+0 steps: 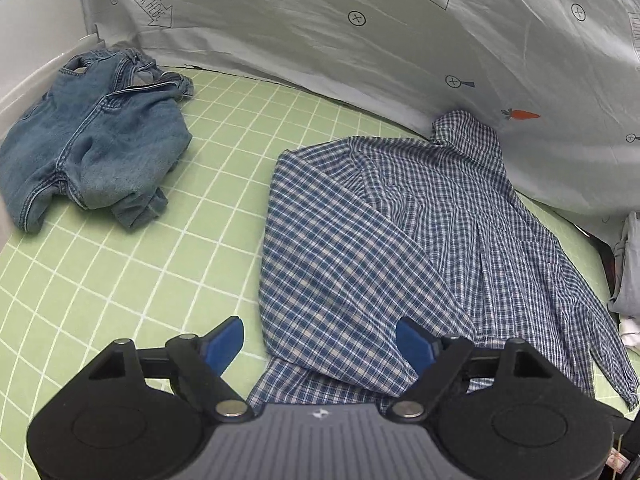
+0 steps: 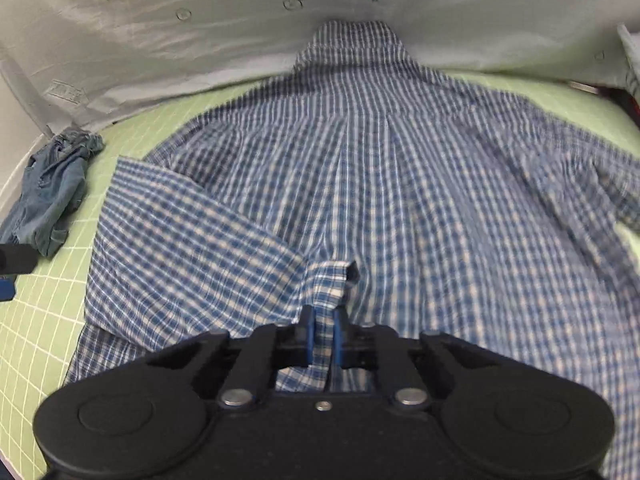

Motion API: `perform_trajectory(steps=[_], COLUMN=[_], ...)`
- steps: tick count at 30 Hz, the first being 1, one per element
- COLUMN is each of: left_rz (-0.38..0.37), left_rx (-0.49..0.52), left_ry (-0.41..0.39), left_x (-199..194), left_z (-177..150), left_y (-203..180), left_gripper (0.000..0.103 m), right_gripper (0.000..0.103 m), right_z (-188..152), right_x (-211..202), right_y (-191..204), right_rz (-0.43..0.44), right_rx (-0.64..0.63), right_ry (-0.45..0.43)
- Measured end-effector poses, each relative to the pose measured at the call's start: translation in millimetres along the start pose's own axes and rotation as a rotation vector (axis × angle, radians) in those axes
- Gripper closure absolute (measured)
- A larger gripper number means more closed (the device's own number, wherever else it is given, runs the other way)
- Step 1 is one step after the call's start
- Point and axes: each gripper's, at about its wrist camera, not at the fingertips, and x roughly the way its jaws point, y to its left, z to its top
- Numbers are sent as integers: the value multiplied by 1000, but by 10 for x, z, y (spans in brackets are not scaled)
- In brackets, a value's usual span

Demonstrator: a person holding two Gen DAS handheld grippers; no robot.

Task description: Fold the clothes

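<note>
A blue and white checked shirt (image 1: 400, 240) lies back-up on the green grid mat (image 1: 140, 280), collar toward the far sheet. Its left side and sleeve are folded over onto the back. My left gripper (image 1: 320, 344) is open and empty, hovering over the shirt's near left edge. In the right wrist view the shirt (image 2: 400, 180) fills the frame. My right gripper (image 2: 322, 332) is shut on the cuff (image 2: 330, 280) of the folded-over sleeve, held over the middle of the shirt's lower back.
Crumpled blue jeans (image 1: 92, 140) lie at the mat's far left, also in the right wrist view (image 2: 52, 192). A grey printed sheet (image 1: 360, 40) stands behind the mat. Grey and white cloth (image 1: 628, 280) sits at the right edge. A white wall (image 1: 28, 72) borders the left.
</note>
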Motion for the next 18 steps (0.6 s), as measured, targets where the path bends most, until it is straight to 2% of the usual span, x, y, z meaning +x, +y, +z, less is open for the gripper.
perform_trajectory(steps=[5,8,13,18], left_rz=[24,54,113,171], left_rx=[12,17,-4,-53], left_ry=[-10,-30,-74,-105], left_x=[60,77,73,62], left_z=[105,181,295,328], left_y=[-149,-253,-437,-598], left_gripper=[19,19,19,19], right_gripper=[96,97,98,99], right_z=[268,488,896,1200], right_x=[-152,-181,-168,-107], right_y=[-149,-396,-1114,-1974], right_rz=[17,44,2,-113], right_rx=[-66,-47,42,105], right_ry=[-88,-125,-192,-240])
